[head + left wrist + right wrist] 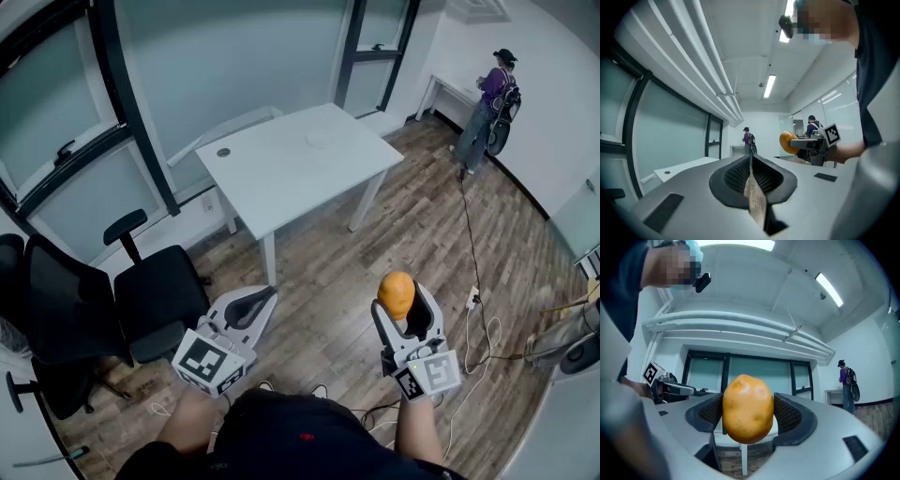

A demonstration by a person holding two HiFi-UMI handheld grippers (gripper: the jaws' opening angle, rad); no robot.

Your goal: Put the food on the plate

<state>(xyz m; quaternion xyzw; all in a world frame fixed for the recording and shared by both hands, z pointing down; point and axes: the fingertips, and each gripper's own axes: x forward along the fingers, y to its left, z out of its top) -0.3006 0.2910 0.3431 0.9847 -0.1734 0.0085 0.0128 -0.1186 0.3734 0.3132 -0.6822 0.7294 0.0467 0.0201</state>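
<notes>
Brown wood-plank floor [375, 253] fills the room. A white rectangular table [281, 173] stands well ahead, with a faint pale round shape [321, 139] on its top, too faint to say whether it is a plate. A black mesh office chair [89, 309] sits at the left, and a person in a purple top [487, 108] stands at the far right corner, back turned. The wearer's two bare forearms reach forward at waist height, well apart. The left hand [192, 411] aims the left gripper [265, 296] forward and slightly inward; its grey jaws are pressed together with nothing between them, as the left gripper view confirms [750, 158]. The right hand [415, 412] holds the right gripper [401, 307] pointing ahead toward the table, its jaws spread wide and clamped on both sides of a smooth orange-yellow potato-shaped food piece [397, 293]. In the right gripper view [748, 425] the food [747, 406] stands upright between the dark ribbed pads [786, 414], above the floor and well short of the table.
</notes>
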